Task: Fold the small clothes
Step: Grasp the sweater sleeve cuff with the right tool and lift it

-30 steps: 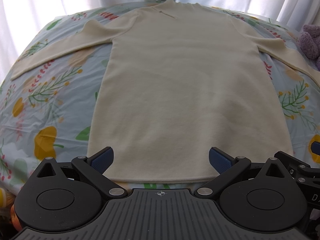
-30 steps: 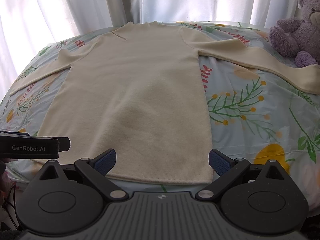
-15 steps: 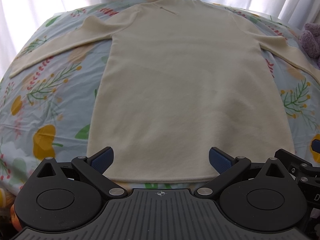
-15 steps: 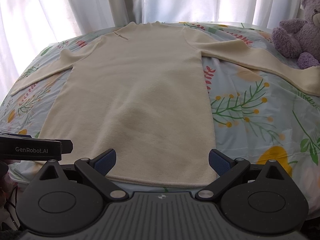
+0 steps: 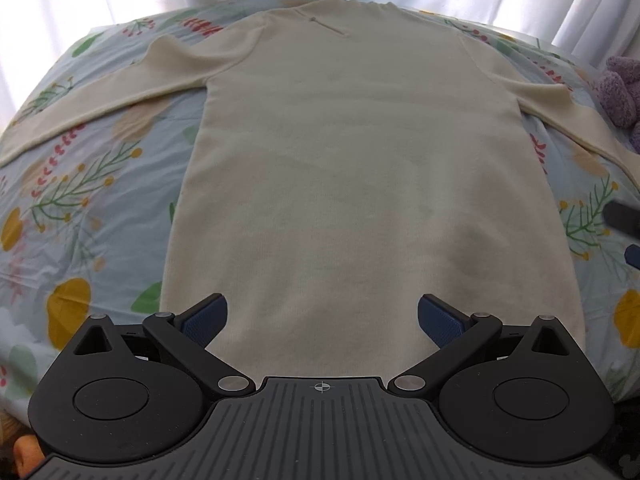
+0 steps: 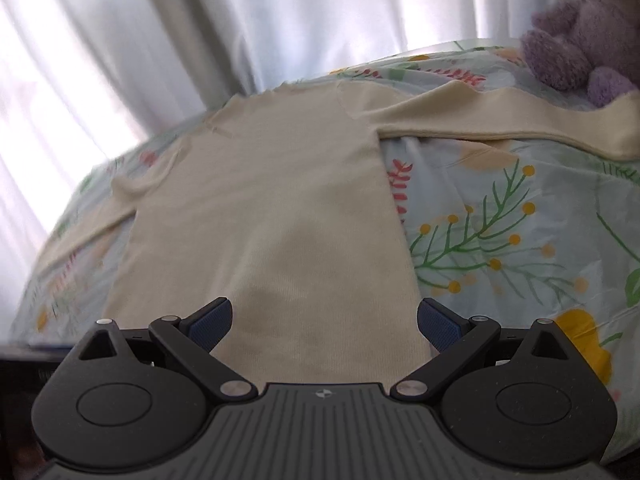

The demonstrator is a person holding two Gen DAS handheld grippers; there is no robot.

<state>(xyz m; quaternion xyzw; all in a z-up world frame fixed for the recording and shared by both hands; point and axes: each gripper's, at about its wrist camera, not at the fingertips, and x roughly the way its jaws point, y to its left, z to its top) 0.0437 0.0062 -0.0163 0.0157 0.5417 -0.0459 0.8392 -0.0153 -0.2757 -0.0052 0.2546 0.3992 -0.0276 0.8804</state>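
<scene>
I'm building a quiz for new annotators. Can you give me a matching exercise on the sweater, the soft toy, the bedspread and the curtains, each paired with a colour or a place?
Things:
1. sweater
2. soft toy
3. bedspread
4. curtains

Descriptions:
A. white, hanging behind the bed
B. cream, spread flat with its sleeves out
C. purple, at the far right corner of the bed
D. pale blue with a flower print

Pairs: 1-B, 2-C, 3-D, 4-A
</scene>
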